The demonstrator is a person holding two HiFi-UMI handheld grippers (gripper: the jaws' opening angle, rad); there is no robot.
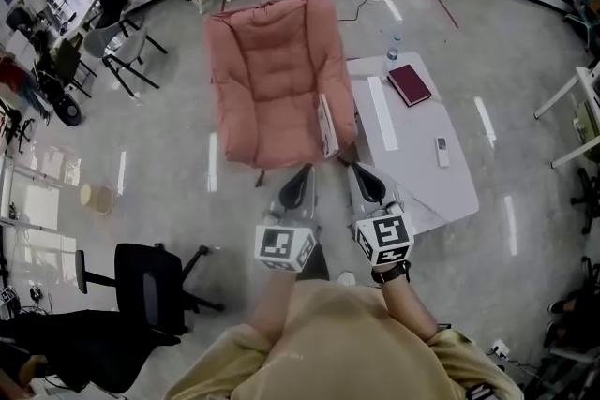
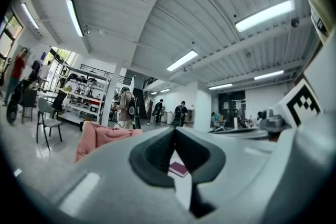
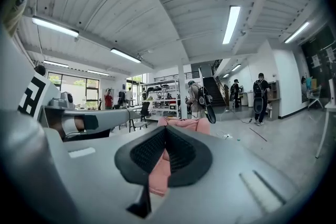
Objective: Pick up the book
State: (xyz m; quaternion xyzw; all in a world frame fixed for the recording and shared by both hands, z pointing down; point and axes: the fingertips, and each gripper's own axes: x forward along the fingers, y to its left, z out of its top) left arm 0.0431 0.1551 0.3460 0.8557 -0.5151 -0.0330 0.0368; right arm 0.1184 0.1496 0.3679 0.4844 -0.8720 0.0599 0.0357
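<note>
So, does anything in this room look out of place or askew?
One thing: a flat pale object stands on edge, leaning against the pink cushioned chair beside the white table, not lying flat. The maroon book and the remote control lie flat on the table.

A pink cushioned lounge chair [image 1: 277, 75] sits on the glossy grey floor [image 1: 169, 164], just beside a low white tabletop [image 1: 412, 178]. A small white remote [image 1: 442, 152] lies on the tabletop, and a bottle [image 1: 393, 50] stands at its far end. A black office chair [image 1: 150, 281] stands well apart.
</note>
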